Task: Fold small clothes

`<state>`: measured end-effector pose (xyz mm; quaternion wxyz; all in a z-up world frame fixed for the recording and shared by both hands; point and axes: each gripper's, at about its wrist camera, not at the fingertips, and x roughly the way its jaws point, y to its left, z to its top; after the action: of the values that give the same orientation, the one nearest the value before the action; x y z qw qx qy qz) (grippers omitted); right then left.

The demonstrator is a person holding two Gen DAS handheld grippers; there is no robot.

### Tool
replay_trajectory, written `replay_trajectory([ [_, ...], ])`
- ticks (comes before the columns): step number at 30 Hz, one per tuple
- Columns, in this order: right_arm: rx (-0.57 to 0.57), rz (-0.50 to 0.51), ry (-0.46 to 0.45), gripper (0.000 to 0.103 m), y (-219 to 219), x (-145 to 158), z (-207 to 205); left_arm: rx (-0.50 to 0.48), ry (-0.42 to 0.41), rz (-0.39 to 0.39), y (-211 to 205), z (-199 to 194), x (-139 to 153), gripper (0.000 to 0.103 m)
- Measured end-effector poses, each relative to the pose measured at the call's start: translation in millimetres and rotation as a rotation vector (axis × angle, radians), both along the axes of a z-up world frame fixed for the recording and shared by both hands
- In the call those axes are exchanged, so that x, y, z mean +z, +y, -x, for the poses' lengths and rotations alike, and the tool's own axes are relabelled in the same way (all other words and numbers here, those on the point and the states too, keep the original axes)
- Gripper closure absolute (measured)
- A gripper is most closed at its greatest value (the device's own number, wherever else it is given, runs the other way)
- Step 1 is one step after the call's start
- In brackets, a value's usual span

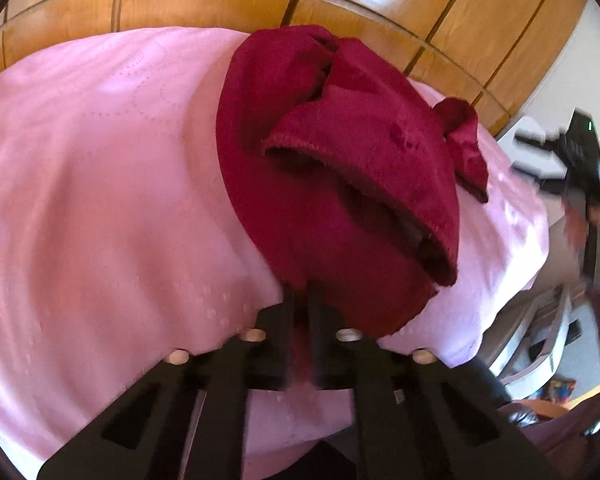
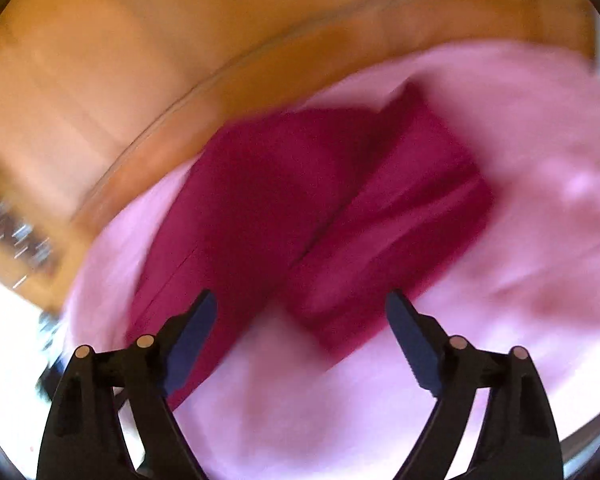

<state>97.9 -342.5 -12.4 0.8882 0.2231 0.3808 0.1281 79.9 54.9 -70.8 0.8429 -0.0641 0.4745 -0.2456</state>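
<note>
Left gripper [image 1: 302, 300] is pinched on the near edge of the dark red garment [image 1: 340, 168], bunched up on the pink sheet [image 1: 100, 180]. Right gripper [image 2: 302, 312] hangs wide apart over it, blurry. Only the left view catches the wood panelling [image 1: 220, 8] sharply.

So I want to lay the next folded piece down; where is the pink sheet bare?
Bare pink sheet spreads left of the red garment, up to the wooden panel. Crowded around the left gripper, which pinches the garment's near edge.
</note>
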Motion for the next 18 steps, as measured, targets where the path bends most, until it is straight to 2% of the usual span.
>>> replay_trajectory([
  [4,0.189,-0.036,0.104,0.022,85,-43,-11,0.015,-0.05,0.009,0,0,13,0.1],
  [7,0.185,-0.035,0.13,0.027,118,-60,-24,0.074,-0.089,0.035,16,-5,28,0.1],
  [9,0.178,-0.024,0.101,0.057,127,-58,-30,0.148,-0.112,0.073,40,-14,41,0.1],
  [10,0.19,-0.012,0.097,0.086,130,-55,-33,0.193,-0.126,0.089,56,-20,50,0.1],
  [11,0.194,-0.001,0.102,0.093,129,-54,-33,0.225,-0.137,0.102,67,-23,56,0.101],
  [16,0.225,0.116,0.041,0.094,98,-30,-7,0.421,-0.237,0.137,146,-51,102,0.101],
  [18,0.18,0.186,0.02,0.095,71,-17,13,0.481,-0.284,0.108,171,-63,122,0.101],
])
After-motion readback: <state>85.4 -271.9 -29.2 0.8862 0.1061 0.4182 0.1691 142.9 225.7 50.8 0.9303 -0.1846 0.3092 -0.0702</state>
